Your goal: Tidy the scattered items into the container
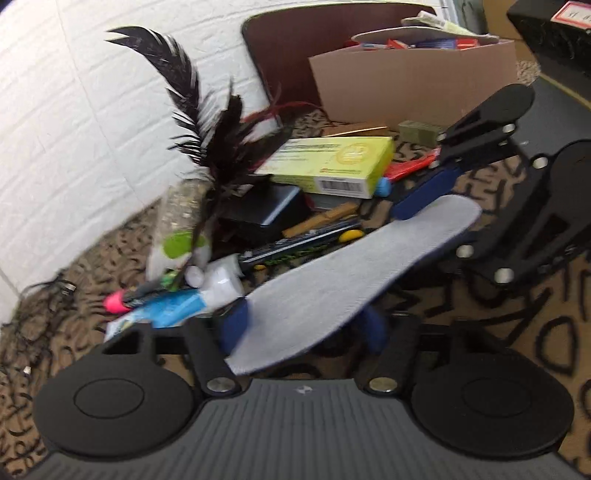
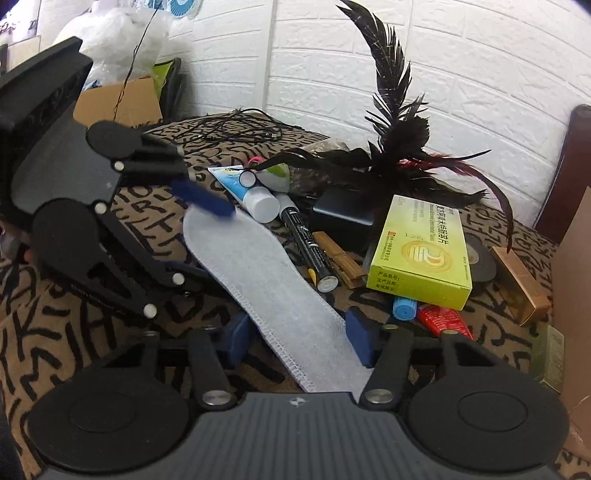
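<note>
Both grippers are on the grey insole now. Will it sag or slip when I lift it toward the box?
The grey insole looks thin and fabric-topped, so probably light and somewhat bendy. It spans between both hand-held grippers, left and right, without visible sag. The stitched fabric likely grips rather than slips.

Wall (image 2: 332, 74): white, embossed in a brick pattern. Surface covering (image 2: 55, 325): tan cloth printed with black squiggles. Furniture: dark brown rounded panel (image 1: 280, 55) seen against the wall (possibly a chair back). White plastic bags (image 2: 114, 33) are heaped in the corner.
</note>
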{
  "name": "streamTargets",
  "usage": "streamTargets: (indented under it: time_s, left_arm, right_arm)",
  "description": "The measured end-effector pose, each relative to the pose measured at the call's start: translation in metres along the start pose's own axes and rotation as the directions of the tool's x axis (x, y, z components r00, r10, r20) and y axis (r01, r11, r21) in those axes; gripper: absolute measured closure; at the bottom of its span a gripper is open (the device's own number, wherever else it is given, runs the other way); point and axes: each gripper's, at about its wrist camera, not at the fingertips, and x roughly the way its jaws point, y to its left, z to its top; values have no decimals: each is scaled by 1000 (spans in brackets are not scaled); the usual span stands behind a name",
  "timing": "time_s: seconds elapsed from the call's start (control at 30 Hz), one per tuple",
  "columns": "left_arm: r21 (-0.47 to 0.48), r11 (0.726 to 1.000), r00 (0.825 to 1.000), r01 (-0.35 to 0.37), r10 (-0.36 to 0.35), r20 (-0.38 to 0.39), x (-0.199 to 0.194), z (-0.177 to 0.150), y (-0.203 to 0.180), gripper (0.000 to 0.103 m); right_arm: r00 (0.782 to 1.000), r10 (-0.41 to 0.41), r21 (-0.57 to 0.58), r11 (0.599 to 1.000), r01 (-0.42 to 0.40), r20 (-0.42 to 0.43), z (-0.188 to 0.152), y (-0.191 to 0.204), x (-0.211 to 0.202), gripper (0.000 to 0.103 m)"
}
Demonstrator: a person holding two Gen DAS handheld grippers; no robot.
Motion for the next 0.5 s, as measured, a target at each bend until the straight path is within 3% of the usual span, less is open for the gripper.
streamTargets:
  time_s: [0.1, 0.17, 0.27, 0.5]
  left_arm:
    - [50, 998, 1000, -23, 23, -5, -3, 4, -13, 78]
    - [39, 999, 1000, -22, 21, 20, -9, 5, -15, 81]
    - [14, 1000, 997, 13, -14, 77, -22, 8, -15, 83]
    - [69, 997, 994, -20, 12, 110, -32, 23, -27, 83]
  right_arm:
    - [1000, -15, -8, 1000, 15, 9, 3, 3, -4, 66]
    - [999, -35, -18, 999, 36, 29, 5, 6, -10, 75]
    - [997, -54, -25, 998, 55, 57, 7, 7, -20, 78]
    - [991, -79, -22, 996, 82, 107, 10, 5, -40, 80]
